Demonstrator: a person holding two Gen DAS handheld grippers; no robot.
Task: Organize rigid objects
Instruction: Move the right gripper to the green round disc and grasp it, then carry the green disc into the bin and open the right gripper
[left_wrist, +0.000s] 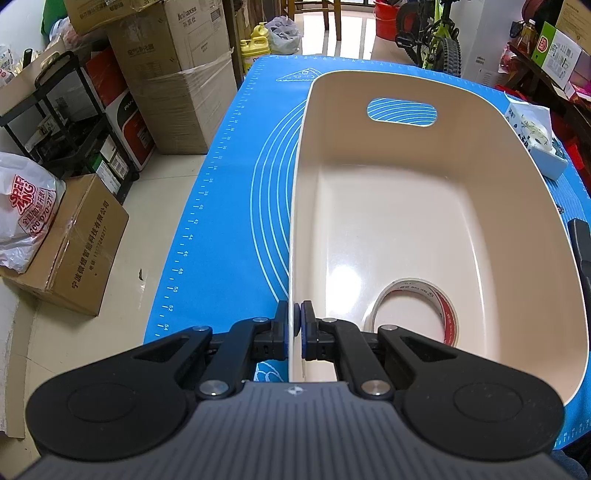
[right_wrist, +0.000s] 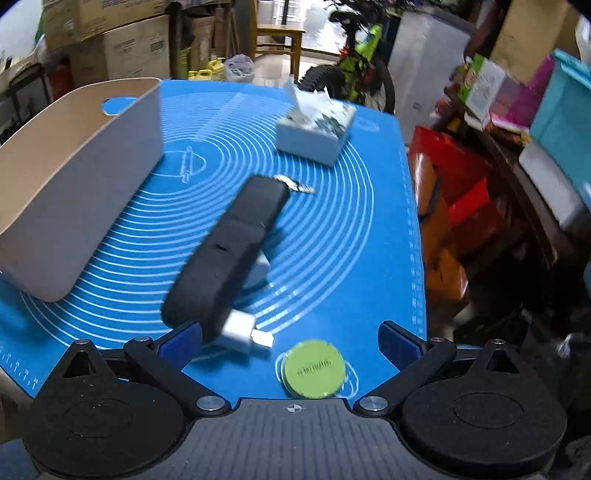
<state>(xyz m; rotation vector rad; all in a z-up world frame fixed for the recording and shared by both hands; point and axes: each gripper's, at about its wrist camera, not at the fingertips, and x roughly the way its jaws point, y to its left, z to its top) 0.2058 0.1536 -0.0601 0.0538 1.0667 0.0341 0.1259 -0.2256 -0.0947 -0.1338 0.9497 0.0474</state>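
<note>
I have the left tongs (left_wrist: 294, 325) clenched on the near wall of the bin (left_wrist: 480, 122), one pad on each side of the rim, steadying it on the blue mat (left_wrist: 221, 206) that covers the counter. Inside the bin lies one tape roll (left_wrist: 439, 306), flat on the floor at the near end, so I judge one piece sorted and the rest of the bin bare.

The right tongs (right_wrist: 291, 341) are released, jaws wide with nothing pressed between the pads. Left to sort, as far as I can see from the right wrist view: a black case (right_wrist: 229, 251), long and lying diagonally on the mat just ahead of the tongs, its near end close to the left pad; a small white adapter (right_wrist: 243, 328) at that near end, between the jaws and nearer the left one; a green disc (right_wrist: 314, 369) flat on the mat, just inside the jaws and a little right of centre; and something small and metallic at the case's far end, too blurred to name. A tissue box (right_wrist: 314, 129) sits farther back, well apart from the bin, which stands to the left of all these. The view is smeared, so I cannot tell whether the left pad touches the case. I judge the task early: one item in, several out.
</note>
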